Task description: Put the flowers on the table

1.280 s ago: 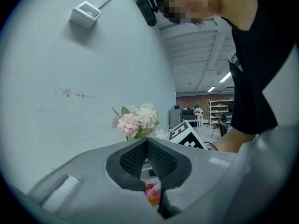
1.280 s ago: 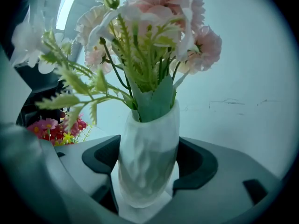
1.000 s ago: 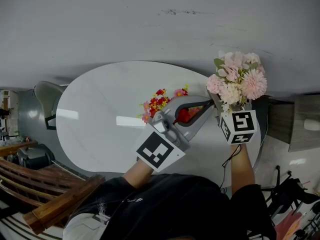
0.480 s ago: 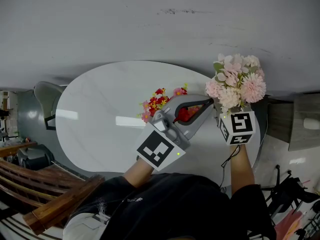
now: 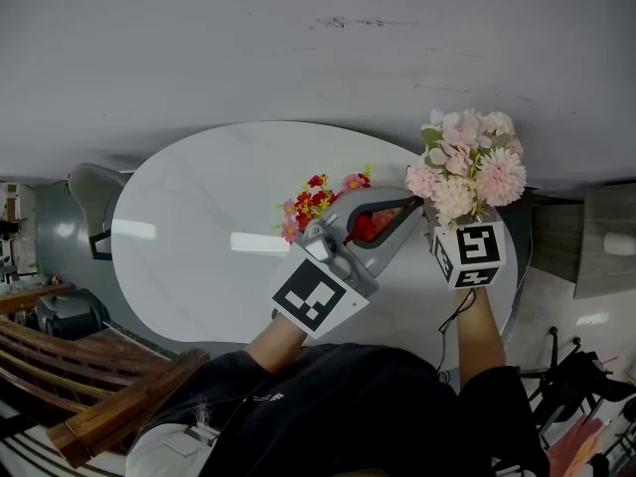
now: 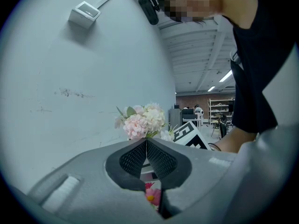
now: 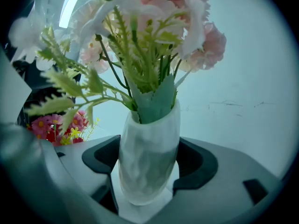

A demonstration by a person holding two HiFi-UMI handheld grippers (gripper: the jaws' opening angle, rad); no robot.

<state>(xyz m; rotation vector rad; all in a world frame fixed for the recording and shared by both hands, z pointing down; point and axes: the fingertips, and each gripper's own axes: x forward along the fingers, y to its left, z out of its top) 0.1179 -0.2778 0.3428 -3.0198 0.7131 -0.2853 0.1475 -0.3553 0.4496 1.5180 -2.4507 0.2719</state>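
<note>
The step in hand looks like the set-down itself. The right tongs are clamped on the white vase of the pink bouquet, one jaw on each side of its belly, with the stems rising straight up out of the grip. In the head view the bouquet sits right of centre, over the right-hand end of the white oval desk. Pale surface shows under the vase in the right gripper view, but whether the base already touches it I cannot tell. The left tongs have their tips together with nothing seen pinched between them. A small red-and-pink bunch lies at the middle of the frame, just beside and partly under them, and shows through the gap behind the pads. The next move likely calls for lowering the vase upright until it stands firm, then parting the right jaws without tipping it.
</note>
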